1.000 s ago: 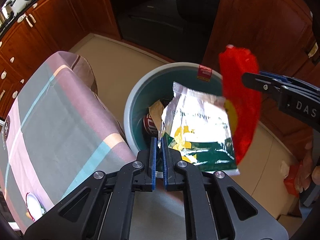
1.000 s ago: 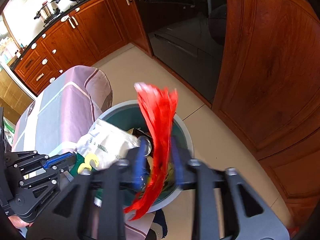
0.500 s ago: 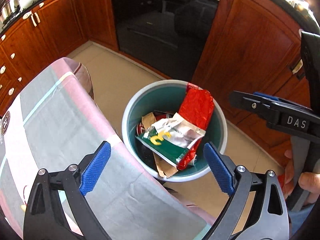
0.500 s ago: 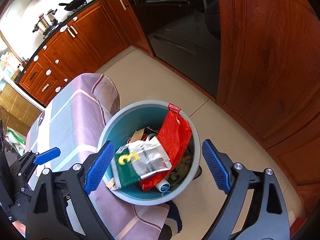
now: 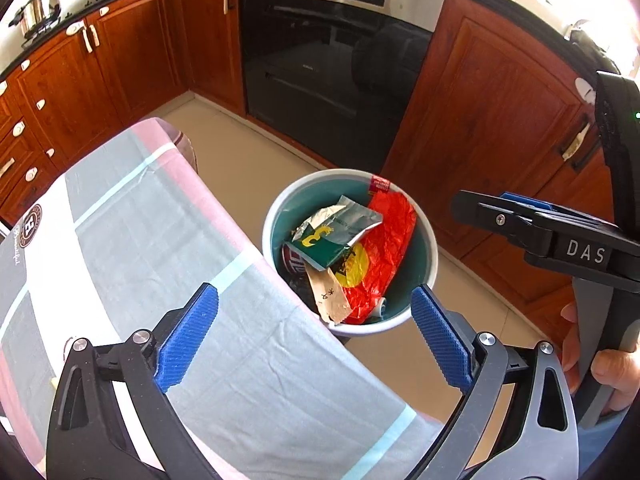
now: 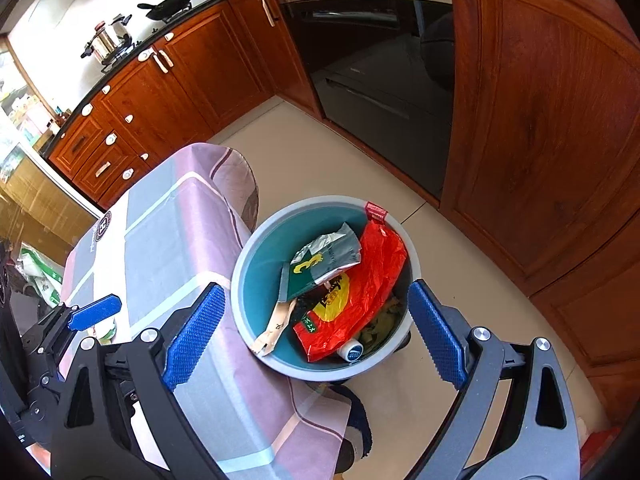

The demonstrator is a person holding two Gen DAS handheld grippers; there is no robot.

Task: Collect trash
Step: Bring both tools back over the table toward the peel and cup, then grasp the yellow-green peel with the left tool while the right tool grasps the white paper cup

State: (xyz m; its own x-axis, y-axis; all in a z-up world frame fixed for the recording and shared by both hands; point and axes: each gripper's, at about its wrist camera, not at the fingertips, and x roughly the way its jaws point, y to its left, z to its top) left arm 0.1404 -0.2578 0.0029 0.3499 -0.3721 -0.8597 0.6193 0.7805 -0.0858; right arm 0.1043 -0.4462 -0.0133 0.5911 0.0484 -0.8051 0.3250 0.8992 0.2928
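Observation:
A round grey bin [image 5: 271,216] [image 6: 239,276] with a teal inside stands on the floor beside the table. In it lie a red wrapper [image 5: 386,240] [image 6: 372,276], a silver and green packet [image 5: 340,226] [image 6: 324,258] and a brown paper scrap [image 5: 330,298] [image 6: 276,326]. My left gripper [image 5: 314,296] hovers above the bin, its jaws opening wide with nothing between the pads. My right gripper [image 6: 316,290] hangs over the bin too, jaws opening and empty; it also shows at the right of the left wrist view as a black tool [image 5: 520,222] held by a hand [image 5: 612,368].
A table with a pink, grey and blue checked cloth [image 5: 160,240] [image 6: 172,232] sits left of the bin. A black oven [image 5: 332,60] and wooden cabinets [image 6: 540,100] line the far side. Beige floor tiles [image 6: 320,152] lie between them and the bin.
Both grippers let go: the silver-green packet and the red wrapper dropped into the bin. Both pairs of jaws went from shut to wide, and both grippers rose away from the bin.

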